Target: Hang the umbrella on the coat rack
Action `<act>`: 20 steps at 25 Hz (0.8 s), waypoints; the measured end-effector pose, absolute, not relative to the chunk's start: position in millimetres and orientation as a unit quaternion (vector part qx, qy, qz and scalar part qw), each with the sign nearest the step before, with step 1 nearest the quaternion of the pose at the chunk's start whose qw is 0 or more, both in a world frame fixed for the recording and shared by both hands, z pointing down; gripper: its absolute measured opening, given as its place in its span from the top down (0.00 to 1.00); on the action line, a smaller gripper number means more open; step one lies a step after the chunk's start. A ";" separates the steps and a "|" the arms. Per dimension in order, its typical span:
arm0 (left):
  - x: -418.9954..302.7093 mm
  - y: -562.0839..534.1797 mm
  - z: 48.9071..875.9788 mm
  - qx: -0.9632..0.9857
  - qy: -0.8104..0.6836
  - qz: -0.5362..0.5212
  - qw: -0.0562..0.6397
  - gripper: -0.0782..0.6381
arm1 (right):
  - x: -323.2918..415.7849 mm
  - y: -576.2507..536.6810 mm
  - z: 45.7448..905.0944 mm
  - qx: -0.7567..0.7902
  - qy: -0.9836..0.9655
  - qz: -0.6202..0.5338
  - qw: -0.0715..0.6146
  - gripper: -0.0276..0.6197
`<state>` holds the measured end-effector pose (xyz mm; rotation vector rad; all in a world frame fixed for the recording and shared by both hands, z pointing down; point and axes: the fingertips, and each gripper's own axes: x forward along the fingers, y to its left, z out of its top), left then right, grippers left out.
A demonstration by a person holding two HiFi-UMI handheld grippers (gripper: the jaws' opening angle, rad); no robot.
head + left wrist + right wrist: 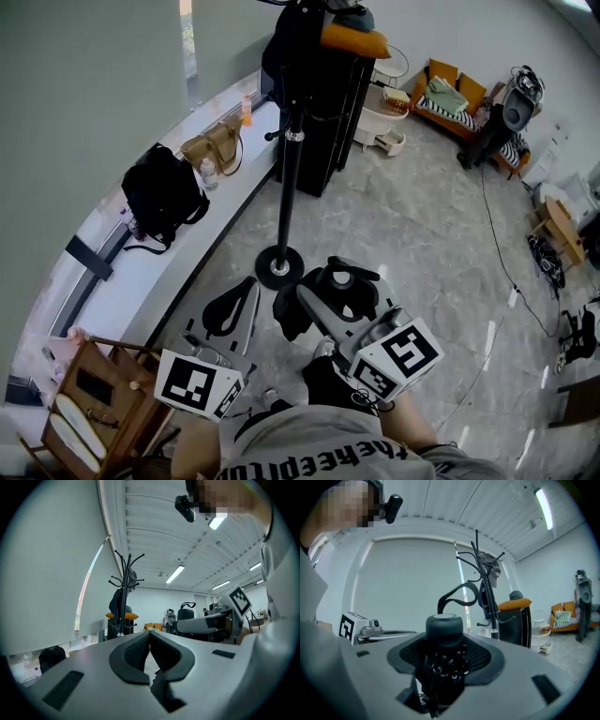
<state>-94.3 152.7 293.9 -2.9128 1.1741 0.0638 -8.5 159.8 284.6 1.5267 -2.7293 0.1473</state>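
- The right tongs (445, 652) are clamped on the folded black umbrella (444, 626). It sits between the pads at the centre of the right gripper view, its cap towards the camera and its strap (458, 596) looping up above it.
- The left tongs (150, 637) are closed tip to tip and hold nothing.
- The rack (286, 183) stands at the centre of the head view, with its round base (279, 267) on the floor just above both tongs. Its hooks (480, 559) show at upper right in the right gripper view, well apart from the umbrella.
- As I read it, the pick-up is done and the hanging is not. The strap is not on any hook, so what is left is to raise the umbrella and slip the loop over one.
- The floor (422, 244) is pale grey stone with cables trailing across it at the right.
- A long white worktop (159, 272) curves down the left side and carries a black backpack (161, 192) and a tan bag (217, 145).
- A black cabinet (328, 103) sits at top centre, and an orange sofa (450, 94) at upper right.
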 end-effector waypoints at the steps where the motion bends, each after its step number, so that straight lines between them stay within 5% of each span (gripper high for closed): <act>1: -91.0 147.4 295.2 -0.926 0.376 0.021 -0.002 0.87 | -6.3 155.6 286.1 0.485 -0.873 0.045 0.007 0.58; 20: -20.6 48.3 293.3 -0.902 0.431 0.018 -0.007 0.87 | 48.2 52.1 287.2 0.415 -0.909 0.029 0.023 0.58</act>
